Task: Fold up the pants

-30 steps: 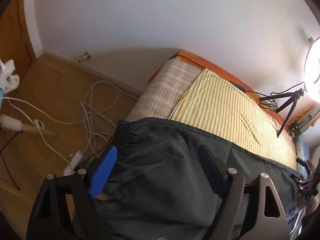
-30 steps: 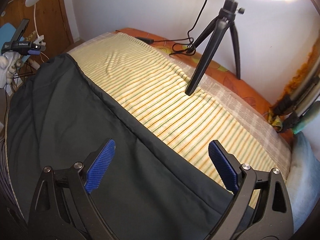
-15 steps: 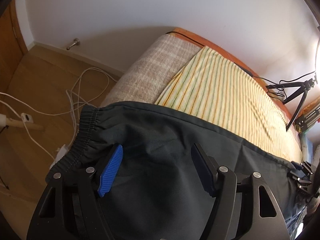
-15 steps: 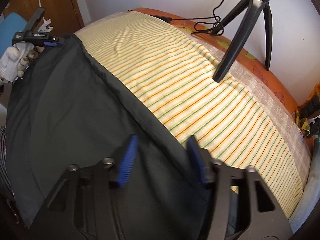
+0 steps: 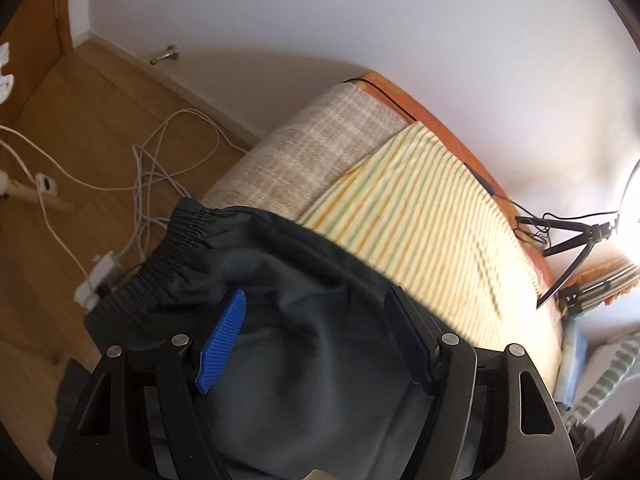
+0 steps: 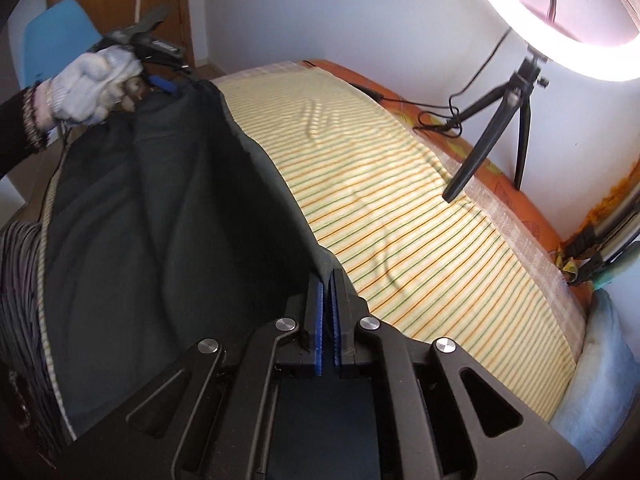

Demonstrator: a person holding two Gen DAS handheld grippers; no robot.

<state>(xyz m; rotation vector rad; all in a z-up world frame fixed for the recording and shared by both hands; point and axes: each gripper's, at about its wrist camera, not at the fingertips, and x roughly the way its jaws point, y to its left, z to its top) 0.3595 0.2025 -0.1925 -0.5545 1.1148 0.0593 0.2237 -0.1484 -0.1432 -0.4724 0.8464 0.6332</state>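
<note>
Dark pants (image 6: 168, 216) lie along the near side of a bed with a yellow striped sheet (image 6: 400, 208). My right gripper (image 6: 328, 280) is shut on the pants' far edge near the leg end and lifts it a little. In the left wrist view the elastic waistband (image 5: 180, 248) bunches at the bed's left end. My left gripper (image 5: 316, 320) is open, with its blue pads (image 5: 224, 332) over the pants fabric (image 5: 320, 360) just behind the waistband. The right wrist view shows the gloved hand (image 6: 96, 80) that holds the left gripper at the waistband end.
A ring light on a black tripod (image 6: 496, 120) stands on the bed's far side. White cables and a power strip (image 5: 100, 276) lie on the wooden floor left of the bed. A blue chair (image 6: 52, 40) stands by the door. A pale blue pillow (image 6: 600, 380) is at the right end.
My right gripper has closed from wide open onto the pants' edge and raised it. My left gripper has moved in over the fabric behind the waistband and stays open.
</note>
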